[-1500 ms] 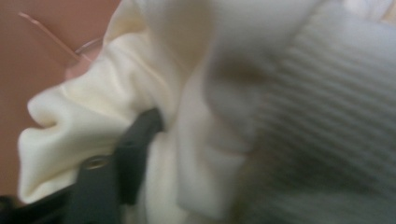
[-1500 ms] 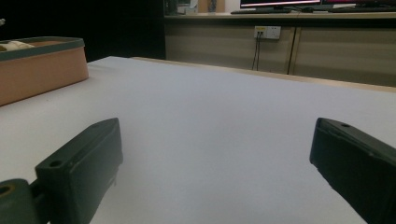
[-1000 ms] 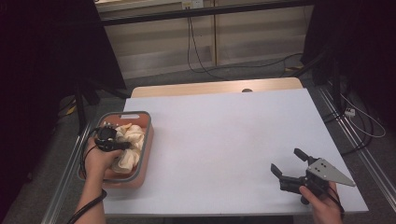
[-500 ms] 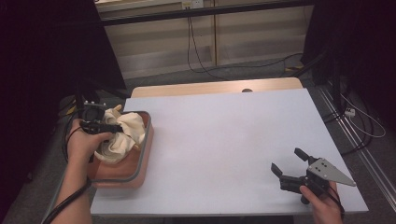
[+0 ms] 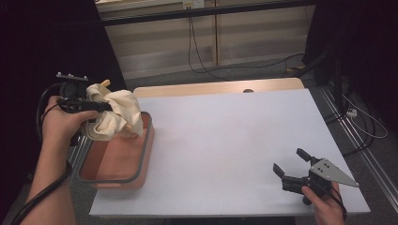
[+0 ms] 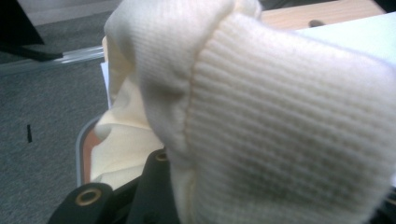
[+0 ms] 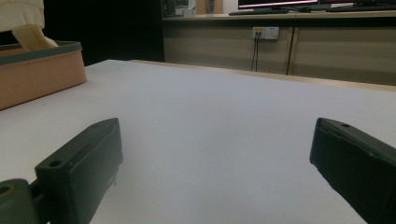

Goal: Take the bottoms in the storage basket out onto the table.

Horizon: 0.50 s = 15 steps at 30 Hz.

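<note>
Wood-panelled cabinets and trailing cables line the far wall behind a white bench (image 5: 225,140) with a bare wooden strip along its far edge. At the bench's left edge sits a salmon-pink tray (image 5: 141,161) with a grey rim. The left gripper (image 5: 96,107) holds a bunched cream knitted cloth (image 5: 117,117), its jaws closed on the fabric; in the left gripper view the ribbed knit (image 6: 280,130) crowds right up against the camera. Compared with half a second ago, the cloth has come up and back: it then sat low in the tray, and now hangs above the tray's far end, mostly clear of it, with the hand raised towards the bench's far left corner. The right gripper (image 5: 292,165) has not moved, low over the near right corner with its jaws wide apart and holding nothing.
</note>
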Available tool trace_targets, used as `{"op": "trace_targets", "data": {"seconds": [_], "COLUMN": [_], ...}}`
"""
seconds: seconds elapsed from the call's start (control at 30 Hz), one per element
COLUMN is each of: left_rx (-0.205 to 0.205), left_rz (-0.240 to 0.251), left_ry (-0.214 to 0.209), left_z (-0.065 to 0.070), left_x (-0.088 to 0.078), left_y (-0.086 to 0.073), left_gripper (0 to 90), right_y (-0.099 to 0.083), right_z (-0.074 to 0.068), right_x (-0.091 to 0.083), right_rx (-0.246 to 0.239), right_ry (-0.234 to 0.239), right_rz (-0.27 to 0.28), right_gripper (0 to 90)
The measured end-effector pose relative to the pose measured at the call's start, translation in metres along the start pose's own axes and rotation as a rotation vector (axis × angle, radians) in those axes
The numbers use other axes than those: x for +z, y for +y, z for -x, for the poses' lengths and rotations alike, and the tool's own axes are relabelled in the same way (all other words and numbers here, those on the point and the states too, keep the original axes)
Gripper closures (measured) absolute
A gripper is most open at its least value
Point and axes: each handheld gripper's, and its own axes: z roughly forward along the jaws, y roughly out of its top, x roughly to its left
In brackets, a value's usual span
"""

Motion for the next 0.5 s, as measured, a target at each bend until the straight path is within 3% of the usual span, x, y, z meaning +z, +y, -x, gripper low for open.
{"op": "trace_targets", "data": {"seconds": [0.1, 0.2, 0.5], "left_rx": [-0.009, 0.019, 0.048], "left_rz": [-0.002, -0.012, -0.025], "left_ry": [-0.029, -0.048, -0.109], "left_z": [0.005, 0.012, 0.03], "left_x": [-0.008, -0.014, -0.027], "left_y": [0.009, 0.018, 0.038], "left_gripper": [71.7, 71.6, 71.5], "right_y": [0.0, 0.0, 0.0], "right_z": [0.0, 0.001, 0.001], "right_x": [0.0, -0.001, -0.001], "right_rx": [-0.001, 0.002, -0.001], "right_ry": [-0.001, -0.004, -0.001], "right_rz": [0.001, 0.004, 0.003], "right_gripper": [2.3, 2.3, 2.3]}}
